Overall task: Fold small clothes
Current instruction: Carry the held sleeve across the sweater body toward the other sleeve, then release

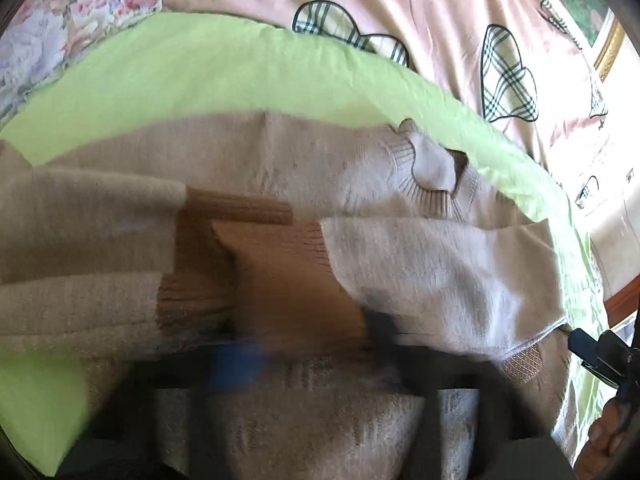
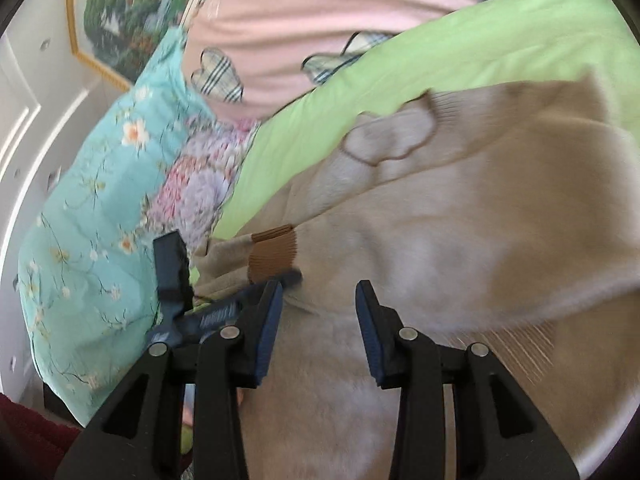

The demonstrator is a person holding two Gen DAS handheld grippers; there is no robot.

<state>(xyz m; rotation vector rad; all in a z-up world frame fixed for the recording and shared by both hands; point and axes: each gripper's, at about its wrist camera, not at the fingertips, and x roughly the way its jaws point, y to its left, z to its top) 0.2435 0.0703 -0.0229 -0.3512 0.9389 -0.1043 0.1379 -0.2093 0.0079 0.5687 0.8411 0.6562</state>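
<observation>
Green sheet (image 1: 200,64) under beige sweater (image 2: 460,220); right hand-held gripper (image 2: 320,304) gapes empty, left hand-held gripper (image 1: 296,364) blurred, state unclear.

The sweater (image 1: 280,152) is showing pale beige knit with brown ribbed cuffs (image 2: 273,253). It is lying on a lime-green sheet (image 1: 180,68). The pink bedcover (image 1: 420,4) is carrying plaid hearts; the pillow (image 2: 92,208) is showing turquoise with small blossoms.
</observation>
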